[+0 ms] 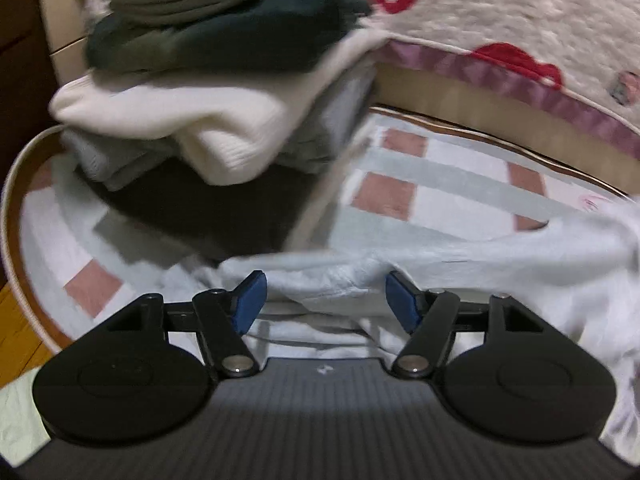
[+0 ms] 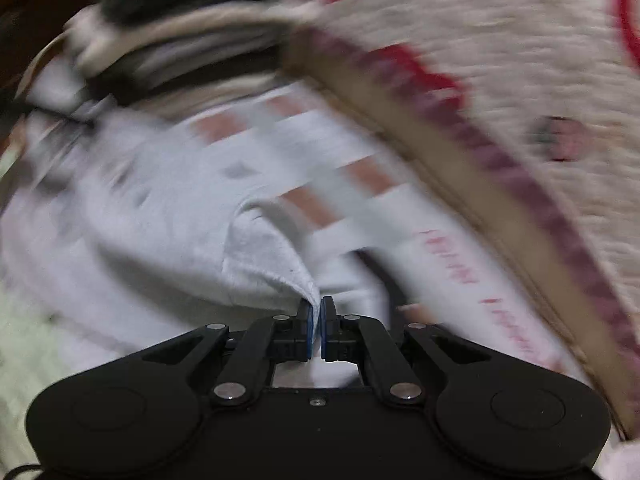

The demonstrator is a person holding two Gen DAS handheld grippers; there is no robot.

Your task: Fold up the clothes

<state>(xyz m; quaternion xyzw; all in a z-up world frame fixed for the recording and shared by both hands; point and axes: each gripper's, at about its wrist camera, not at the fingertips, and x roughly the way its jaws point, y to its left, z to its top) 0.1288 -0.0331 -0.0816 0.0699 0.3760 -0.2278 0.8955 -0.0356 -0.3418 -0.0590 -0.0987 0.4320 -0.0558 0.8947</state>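
- Pinching a fold of the white garment [image 2: 256, 248], the right gripper [image 2: 318, 330] has its jaws clamped.
- Left gripper [image 1: 324, 300] spread wide over the same cloth.
- Garment lies on the checked mat [image 1: 440, 184], probably touching the folded stack [image 1: 208, 92].

A white garment [image 1: 460, 264] lies on a white mat checked in pale grey and dusty pink [image 1: 440, 184]; behind the mat, a cream, dark-teal and grey folded stack [image 1: 216, 80] and a cream blanket with red motifs [image 1: 520, 20].
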